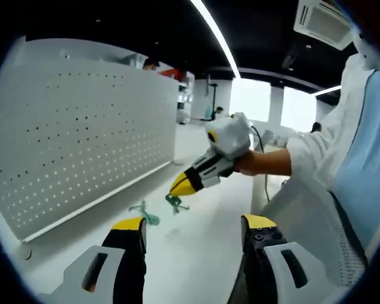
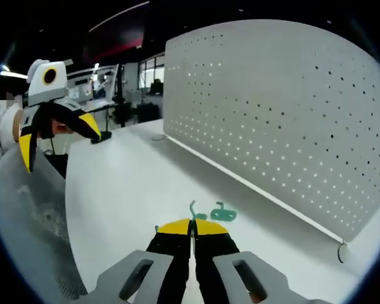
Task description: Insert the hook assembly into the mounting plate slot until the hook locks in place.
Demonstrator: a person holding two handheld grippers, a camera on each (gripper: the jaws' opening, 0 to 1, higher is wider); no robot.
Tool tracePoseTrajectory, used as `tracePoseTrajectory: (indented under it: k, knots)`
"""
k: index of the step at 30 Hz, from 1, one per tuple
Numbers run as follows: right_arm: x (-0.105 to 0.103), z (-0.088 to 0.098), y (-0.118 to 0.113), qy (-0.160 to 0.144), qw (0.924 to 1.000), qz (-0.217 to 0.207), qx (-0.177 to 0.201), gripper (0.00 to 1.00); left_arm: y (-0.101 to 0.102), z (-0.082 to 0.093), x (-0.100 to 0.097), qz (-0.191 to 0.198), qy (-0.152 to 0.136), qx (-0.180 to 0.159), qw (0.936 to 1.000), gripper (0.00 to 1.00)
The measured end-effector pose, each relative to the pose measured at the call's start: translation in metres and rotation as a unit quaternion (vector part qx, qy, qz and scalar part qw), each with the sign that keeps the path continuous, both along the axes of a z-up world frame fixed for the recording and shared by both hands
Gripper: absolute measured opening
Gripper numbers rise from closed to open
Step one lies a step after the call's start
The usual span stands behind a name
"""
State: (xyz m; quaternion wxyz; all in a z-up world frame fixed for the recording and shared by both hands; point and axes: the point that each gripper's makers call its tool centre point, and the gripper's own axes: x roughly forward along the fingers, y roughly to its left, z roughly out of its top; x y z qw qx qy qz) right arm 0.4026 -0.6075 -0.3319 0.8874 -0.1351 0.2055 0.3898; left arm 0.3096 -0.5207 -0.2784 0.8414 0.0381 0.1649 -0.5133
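A white perforated mounting panel [image 1: 82,139] [image 2: 278,114] stands upright along the table's edge. My right gripper [image 1: 182,185] [image 2: 192,225] is shut, and a thin green hook [image 1: 175,202] [image 2: 193,209] pokes out of its yellow tips just above the table. A second green hook piece [image 1: 144,213] [image 2: 223,215] lies on the white table [image 1: 196,253] beside it, near the foot of the panel. My left gripper [image 1: 195,223] [image 2: 58,142] is open with nothing between its jaws, held back from the hooks and well above the table.
A person's hand and white sleeve [image 1: 304,152] hold the right gripper. Grey mesh [image 2: 31,209] [image 1: 323,228] runs along the table's near side. A small black object [image 2: 101,136] sits at the far end of the table [image 2: 126,183]. People stand in the background.
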Motion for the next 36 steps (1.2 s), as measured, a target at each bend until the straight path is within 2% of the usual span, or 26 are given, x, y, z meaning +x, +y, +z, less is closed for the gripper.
tracePoseTrajectory:
  k: [6, 16, 21, 29, 36]
  knots:
    - [0.002, 0.040, 0.010, -0.021, 0.9986, -0.006, 0.048, 0.00, 0.005, 0.009, 0.009, 0.031, -0.017, -0.007, 0.9994, 0.62]
    - [-0.004, 0.085, 0.038, -0.061, 0.9958, 0.017, 0.066, 0.00, 0.017, 0.036, 0.026, 0.084, -0.052, -0.031, 0.9946, 0.57]
    - [-0.005, 0.110, 0.052, -0.071, 0.9926, 0.021, 0.097, 0.00, 0.017, 0.050, 0.034, 0.107, -0.074, -0.038, 0.9908, 0.55]
    - [-0.009, 0.127, 0.065, -0.065, 0.9883, 0.026, 0.135, 0.00, 0.020, 0.068, 0.044, 0.130, -0.099, -0.054, 0.9850, 0.49]
    - [-0.012, 0.137, 0.075, -0.056, 0.9851, 0.026, 0.161, 0.00, 0.013, 0.073, 0.049, 0.143, -0.116, -0.059, 0.9812, 0.41]
